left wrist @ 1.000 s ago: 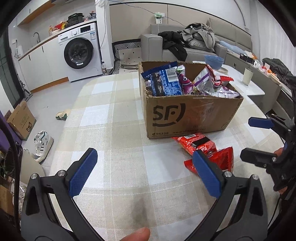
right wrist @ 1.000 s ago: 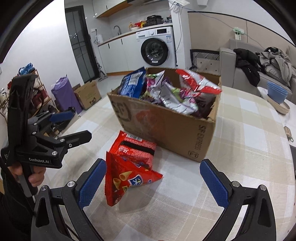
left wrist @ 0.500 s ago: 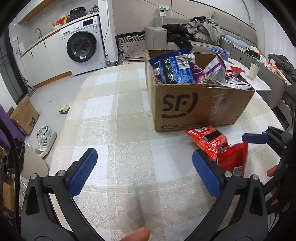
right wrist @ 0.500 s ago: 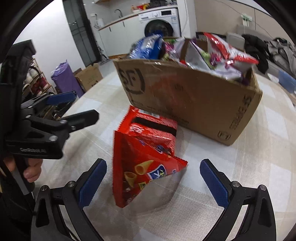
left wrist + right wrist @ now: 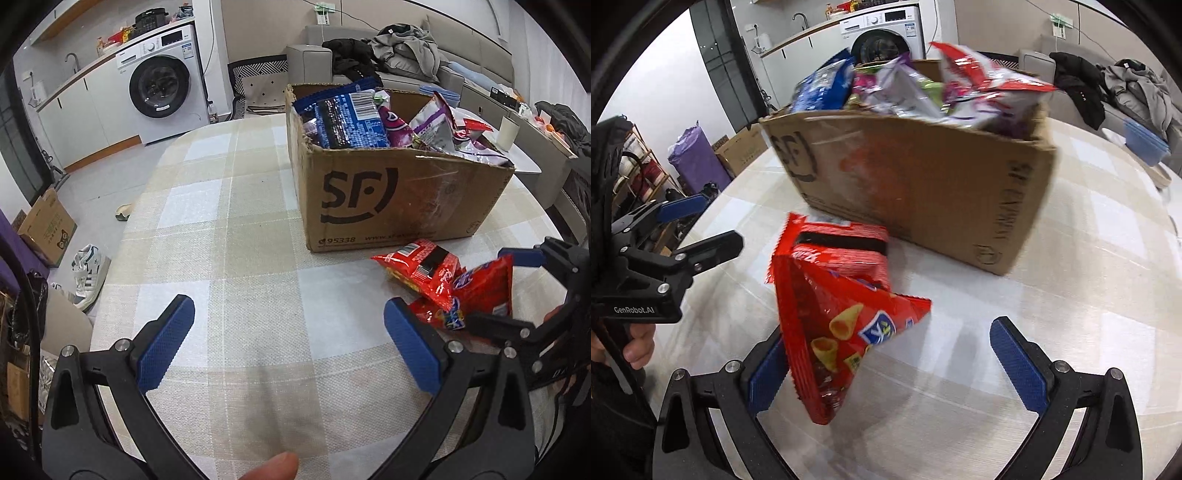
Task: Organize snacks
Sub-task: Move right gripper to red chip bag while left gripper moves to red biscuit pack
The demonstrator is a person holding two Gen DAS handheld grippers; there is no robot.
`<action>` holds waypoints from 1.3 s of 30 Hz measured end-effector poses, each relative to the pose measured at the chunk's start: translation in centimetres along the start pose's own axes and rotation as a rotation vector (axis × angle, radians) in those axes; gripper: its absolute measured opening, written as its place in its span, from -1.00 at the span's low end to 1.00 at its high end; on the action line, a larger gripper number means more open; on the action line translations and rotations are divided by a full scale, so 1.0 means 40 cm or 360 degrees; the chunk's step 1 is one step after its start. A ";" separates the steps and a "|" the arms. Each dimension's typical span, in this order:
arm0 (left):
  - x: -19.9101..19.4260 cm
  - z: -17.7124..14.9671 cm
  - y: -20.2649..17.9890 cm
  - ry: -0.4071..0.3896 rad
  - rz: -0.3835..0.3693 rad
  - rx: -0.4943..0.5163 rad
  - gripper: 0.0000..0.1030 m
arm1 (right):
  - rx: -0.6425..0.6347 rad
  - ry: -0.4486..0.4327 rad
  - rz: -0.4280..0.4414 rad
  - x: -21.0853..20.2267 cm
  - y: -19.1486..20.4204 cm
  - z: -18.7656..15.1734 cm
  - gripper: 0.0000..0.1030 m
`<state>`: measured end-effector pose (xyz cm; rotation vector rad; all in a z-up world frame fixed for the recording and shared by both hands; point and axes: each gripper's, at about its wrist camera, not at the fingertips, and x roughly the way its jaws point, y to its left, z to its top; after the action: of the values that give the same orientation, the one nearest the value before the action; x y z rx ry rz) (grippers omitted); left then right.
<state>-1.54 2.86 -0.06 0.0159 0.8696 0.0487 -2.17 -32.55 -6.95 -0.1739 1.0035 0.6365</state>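
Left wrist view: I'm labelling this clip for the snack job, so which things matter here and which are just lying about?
Part of the job:
cardboard box
blue snack bag
two red snack bags
right tool, open around the nearer red bag
left tool, open

Just lying about:
washing machine
sneakers
white cup
clothes on the sofa

1. Left wrist camera sits behind the wide-apart left gripper [image 5: 288,339], low over the checked table [image 5: 221,258], facing the cardboard box [image 5: 388,192] ahead to its right.
2. Right wrist camera sits behind the right gripper [image 5: 890,358], closer to the box [image 5: 923,184].
3. Both views share box, red snack bags [image 5: 443,284] [image 5: 838,317], table.
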 end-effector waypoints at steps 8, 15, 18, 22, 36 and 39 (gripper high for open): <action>0.012 -0.005 -0.024 0.0011 -0.0037 0.0023 0.99 | 0.0067 0.0027 -0.0105 -0.024 -0.119 -0.004 0.99; 0.022 -0.007 -0.074 0.0007 -0.0124 0.0098 0.99 | 0.0151 -0.0004 -0.0133 -0.035 -0.177 0.006 0.99; 0.030 -0.006 -0.109 0.0000 -0.0149 0.0156 0.99 | 0.0148 -0.0010 -0.0098 -0.049 -0.190 0.001 0.99; 0.057 -0.005 -0.143 0.0012 -0.0177 0.0218 0.99 | 0.0150 -0.0013 -0.0021 -0.041 -0.150 -0.008 0.99; 0.173 0.016 -0.175 0.0111 -0.0300 0.0221 0.98 | 0.0216 0.0033 0.0017 0.010 -0.127 -0.009 0.99; 0.186 0.013 -0.189 0.0110 -0.0315 0.0293 0.98 | 0.0205 0.0032 0.0000 0.009 -0.126 -0.010 0.99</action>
<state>3.92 -4.31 -5.65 0.1008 0.9386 -0.2173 0.57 -36.64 -8.18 -0.0673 1.0603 0.5694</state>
